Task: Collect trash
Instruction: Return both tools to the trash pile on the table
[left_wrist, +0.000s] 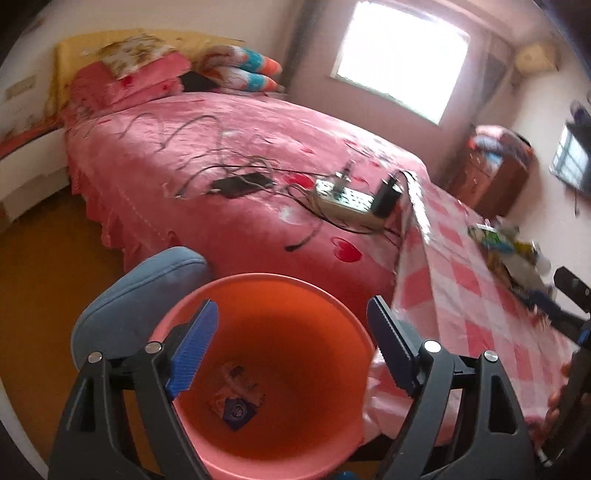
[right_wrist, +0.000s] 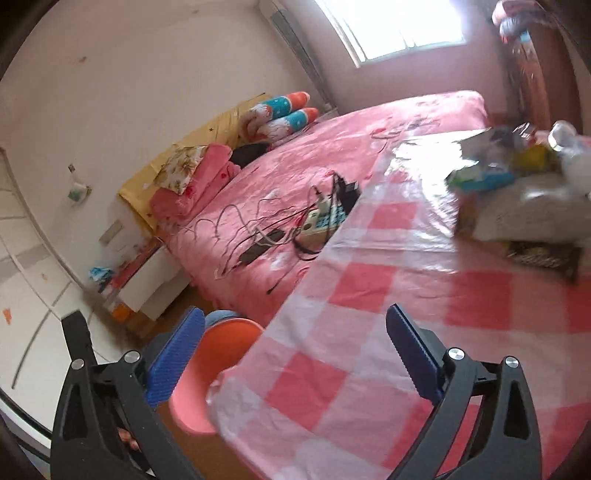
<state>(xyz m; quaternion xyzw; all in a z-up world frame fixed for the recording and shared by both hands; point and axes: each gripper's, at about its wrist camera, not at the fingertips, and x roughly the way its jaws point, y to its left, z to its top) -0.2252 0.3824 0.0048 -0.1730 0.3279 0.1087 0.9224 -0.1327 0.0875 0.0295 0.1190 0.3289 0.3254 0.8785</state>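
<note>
Bed across the upper half of the left view, cables and a power strip lying on it. Checked counter filling the right and lower part of the right view, running from the lower centre to the right edge in the left view. Bin at bottom centre of the left view, just beside the counter edge, one wrapper already at its bottom. Trash pile at upper right of the right view, on the counter's far end, well apart from the bin. Left gripper spread wide over the bin, nothing held. Right gripper spread over the near counter corner, empty too. Judged early: one piece binned, most of the pile left to carry over.
</note>
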